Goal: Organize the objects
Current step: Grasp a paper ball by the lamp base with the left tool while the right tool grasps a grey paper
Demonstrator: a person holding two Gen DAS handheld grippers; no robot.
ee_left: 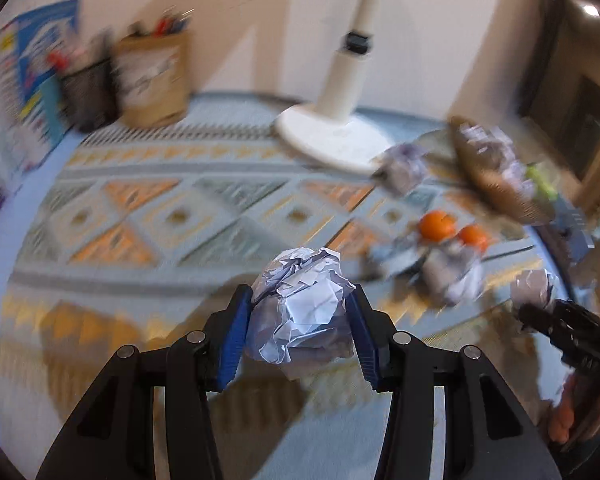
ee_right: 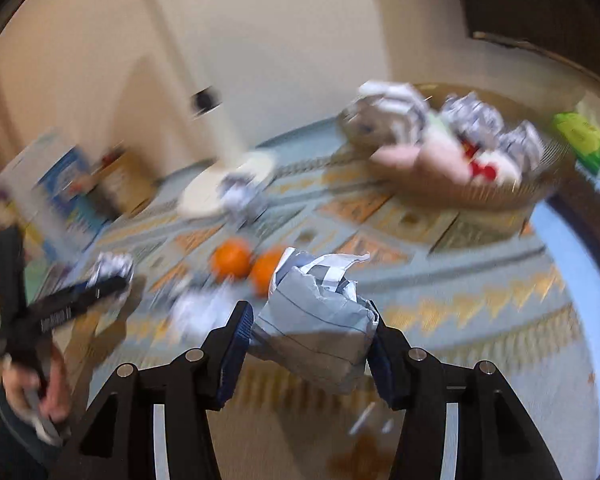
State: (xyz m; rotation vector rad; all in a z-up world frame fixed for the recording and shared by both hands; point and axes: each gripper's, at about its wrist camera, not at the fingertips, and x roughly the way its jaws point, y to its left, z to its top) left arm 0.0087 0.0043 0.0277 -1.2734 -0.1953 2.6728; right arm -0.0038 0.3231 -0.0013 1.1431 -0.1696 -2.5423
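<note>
The left gripper (ee_left: 300, 316) has its blue jaws squeezed on a crumpled white paper ball (ee_left: 304, 304) and holds it up above the patterned cloth (ee_left: 160, 216) on the bench. The right gripper (ee_right: 310, 332) has its jaws squeezed on a grey crumpled paper wad (ee_right: 320, 320) with thin lines on it, also lifted off the cloth.

Two oranges (ee_right: 248, 264) sit side by side on the cloth, just past the right gripper's paper. More paper balls lie near them: one close to the oranges (ee_left: 452, 276) and one by the white lamp base (ee_left: 332, 136). A woven basket (ee_right: 480, 196) stands at the far right of the bench. It has several paper balls in it, along with something pink and something red that are too blurry to name.

At the back left stand a brown box with pens (ee_left: 152, 80) and a dark mesh cup (ee_left: 88, 96). Both views are blurry.
</note>
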